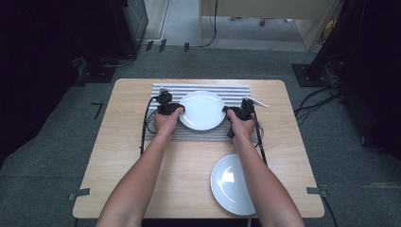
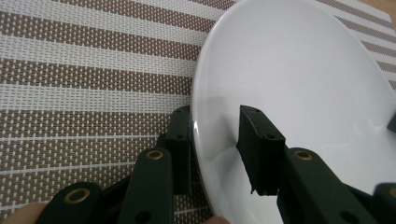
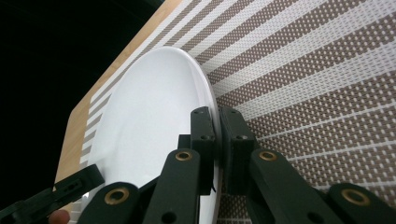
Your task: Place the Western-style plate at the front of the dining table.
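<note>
High view: 2 grippers, left gripper (image 1: 180, 109) and right gripper (image 1: 226, 112), clamped on opposite rims of white plate (image 1: 202, 110), just above striped placemat (image 1: 236, 92). Placing step; next, lowering flat, then releasing.

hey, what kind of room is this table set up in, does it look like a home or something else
Probably a lab or recording studio, not a home. The wooden table stands on grey carpet with tape marks, cables run across the floor to dark equipment stands, and a person holds a white plate over a striped placemat with handheld grippers.
</note>
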Available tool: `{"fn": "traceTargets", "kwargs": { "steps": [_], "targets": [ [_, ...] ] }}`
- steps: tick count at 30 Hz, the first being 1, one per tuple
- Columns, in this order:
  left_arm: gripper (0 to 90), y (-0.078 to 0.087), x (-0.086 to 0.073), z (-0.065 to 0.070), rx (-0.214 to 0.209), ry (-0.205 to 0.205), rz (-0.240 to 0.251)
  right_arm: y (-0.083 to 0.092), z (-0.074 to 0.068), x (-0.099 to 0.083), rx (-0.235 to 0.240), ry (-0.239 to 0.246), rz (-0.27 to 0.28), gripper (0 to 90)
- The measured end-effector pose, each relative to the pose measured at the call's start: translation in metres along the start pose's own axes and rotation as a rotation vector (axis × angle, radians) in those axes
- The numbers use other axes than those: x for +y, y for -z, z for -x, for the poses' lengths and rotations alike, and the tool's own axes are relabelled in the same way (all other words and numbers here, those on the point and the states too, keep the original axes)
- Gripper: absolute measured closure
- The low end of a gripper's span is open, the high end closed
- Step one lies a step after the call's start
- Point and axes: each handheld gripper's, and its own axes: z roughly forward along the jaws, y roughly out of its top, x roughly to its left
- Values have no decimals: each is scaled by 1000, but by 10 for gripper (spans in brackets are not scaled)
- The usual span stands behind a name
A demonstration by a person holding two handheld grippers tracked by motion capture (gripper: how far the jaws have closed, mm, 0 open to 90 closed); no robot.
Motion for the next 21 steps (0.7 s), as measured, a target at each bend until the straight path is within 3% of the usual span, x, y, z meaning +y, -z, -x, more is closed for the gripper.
{"fn": "traceTargets", "kwargs": {
  "steps": [5,10,14,21],
  "targets": [
    [675,0,-1,-1,-6,15,6,-5,4,-1,8,4,23,846],
    [683,1,0,-4,-17,26,3,-8,-3,1,-31,82,25,834],
    [682,1,0,-4,-6,29,14,-11,-4,0,-28,90,33,833],
    [649,1,-1,-3,1,9,12,-13,-5,1,-26,118,41,828]
  ]
}}
